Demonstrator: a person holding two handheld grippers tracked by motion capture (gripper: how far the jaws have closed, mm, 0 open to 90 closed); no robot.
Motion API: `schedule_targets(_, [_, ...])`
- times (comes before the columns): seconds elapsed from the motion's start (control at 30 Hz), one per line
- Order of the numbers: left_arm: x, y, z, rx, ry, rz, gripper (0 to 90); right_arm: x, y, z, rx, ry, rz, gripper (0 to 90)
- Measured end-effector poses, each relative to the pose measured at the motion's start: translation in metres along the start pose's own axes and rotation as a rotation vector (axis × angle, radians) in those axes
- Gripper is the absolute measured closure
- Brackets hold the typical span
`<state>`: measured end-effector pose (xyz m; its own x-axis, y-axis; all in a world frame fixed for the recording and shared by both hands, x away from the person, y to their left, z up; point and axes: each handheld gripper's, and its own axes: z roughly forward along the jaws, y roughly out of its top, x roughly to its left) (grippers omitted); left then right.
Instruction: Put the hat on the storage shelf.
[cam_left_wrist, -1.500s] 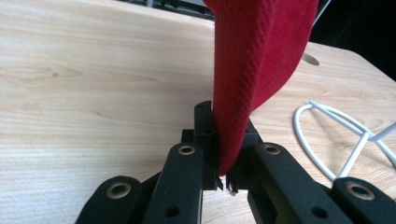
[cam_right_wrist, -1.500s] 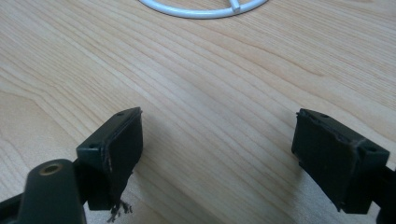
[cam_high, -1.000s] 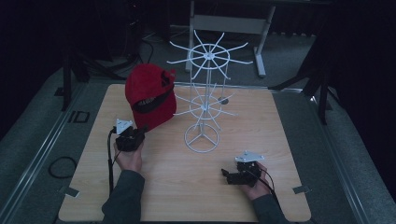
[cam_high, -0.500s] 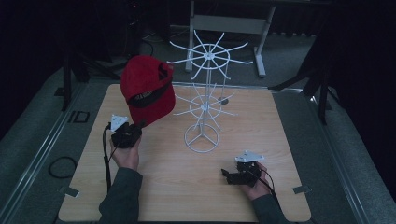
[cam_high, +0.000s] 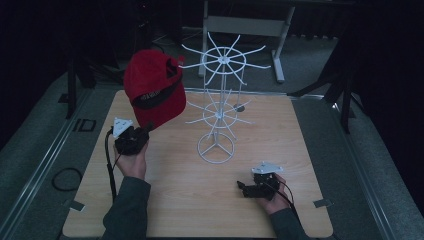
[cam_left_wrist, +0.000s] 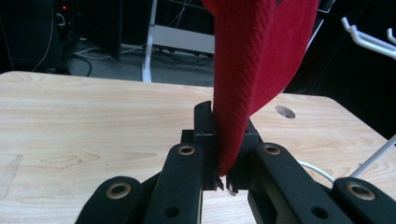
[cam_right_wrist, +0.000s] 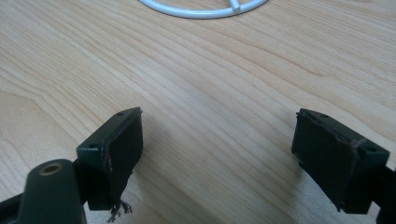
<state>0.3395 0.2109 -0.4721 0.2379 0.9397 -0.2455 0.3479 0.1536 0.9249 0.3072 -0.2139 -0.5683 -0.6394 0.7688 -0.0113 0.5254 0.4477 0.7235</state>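
High view: my left gripper (cam_high: 142, 134) pinches the red knit cap (cam_high: 154, 87), lifted left of the white wire rack (cam_high: 220, 107); my right gripper (cam_high: 243, 189) rests spread on the wooden counter (cam_high: 175, 200).

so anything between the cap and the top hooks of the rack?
Nothing visible. The left gripper holds the red cap up off the table, just left of the white wire rack. The gap toward the top ring of hooks looks open. The right gripper rests open, low near the table's front.
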Motion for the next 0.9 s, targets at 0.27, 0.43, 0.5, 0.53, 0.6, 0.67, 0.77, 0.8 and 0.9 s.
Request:
schedule_targets(0.27, [-0.004,0.009,-0.005,-0.024,-0.008,0.010,86.3,0.000,0.000,0.000,0.000,0.000,0.001,16.3])
schedule_targets(0.43, [-0.006,0.014,-0.006,-0.035,-0.009,0.015,86.3,0.000,0.000,0.000,0.000,0.000,0.000,16.3])
schedule_targets(0.5, [-0.006,0.015,-0.006,-0.037,-0.010,0.018,86.3,0.000,0.000,0.000,0.000,0.000,0.000,16.3])
schedule_targets(0.53, [-0.007,0.016,-0.007,-0.038,-0.011,0.021,86.3,0.000,0.000,0.000,0.000,0.000,0.000,16.3])
schedule_targets(0.6, [-0.007,0.018,-0.007,-0.043,-0.008,0.019,86.2,0.000,0.000,0.000,0.001,0.001,0.002,16.3])
schedule_targets(0.67, [-0.007,0.019,-0.007,-0.044,-0.006,0.019,86.3,0.000,0.000,0.000,0.001,0.001,0.001,16.4])
schedule_targets(0.77, [-0.008,0.022,-0.008,-0.048,-0.007,0.021,86.3,0.000,0.000,0.000,0.001,0.001,0.002,16.3])
schedule_targets(0.8, [-0.008,0.022,-0.008,-0.050,-0.006,0.022,86.3,0.000,0.000,0.000,0.001,0.001,0.002,16.3])
schedule_targets(0.9, [-0.008,0.024,-0.010,-0.057,-0.007,0.020,86.2,0.000,0.000,0.000,0.001,0.001,0.002,16.3])
